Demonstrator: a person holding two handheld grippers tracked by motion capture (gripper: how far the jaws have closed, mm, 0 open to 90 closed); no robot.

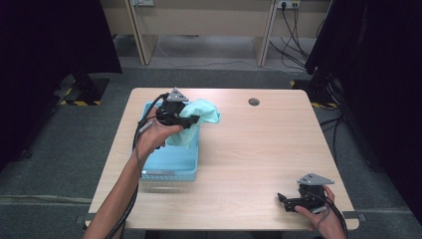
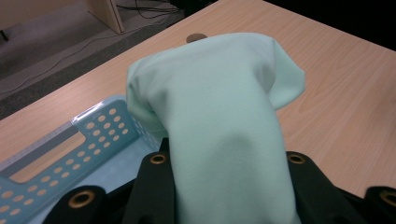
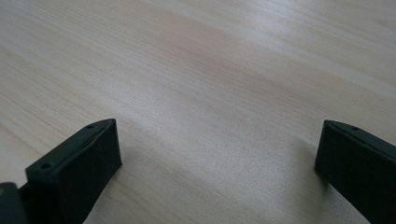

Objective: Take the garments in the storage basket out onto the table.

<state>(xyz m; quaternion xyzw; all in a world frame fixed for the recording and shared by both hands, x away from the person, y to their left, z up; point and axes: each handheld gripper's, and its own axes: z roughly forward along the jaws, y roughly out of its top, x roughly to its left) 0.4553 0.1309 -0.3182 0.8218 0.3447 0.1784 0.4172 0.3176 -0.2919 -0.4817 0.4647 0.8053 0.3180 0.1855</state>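
Left side of the table [image 1: 259,149]: a pale blue basket [image 1: 169,167] with holes punched in its walls sits near the left edge. Its near half looks bare inside

Left gripper [image 1: 191,121] is held up over the far end of the basket, jaws closed on a mint-green cloth [image 1: 201,117]. The cloth is bunched between the jaws and lifted; part spills past the basket's right rim toward the tabletop, part hangs down into the basket. In the left gripper view the cloth [image 2: 219,126] rises straight out from between the jaws, with the basket wall [image 2: 100,126] just behind and to the left

My read: the cloth is gripped and raised, but I cannot tell whether it is going in or coming out. Either way the carrying is mid-course and the letting go is not yet done

Right side: right gripper [image 1: 284,200] rests low at the near right corner, well apart from the basket. Its jaws stand wide open over bare wood, holding nothing
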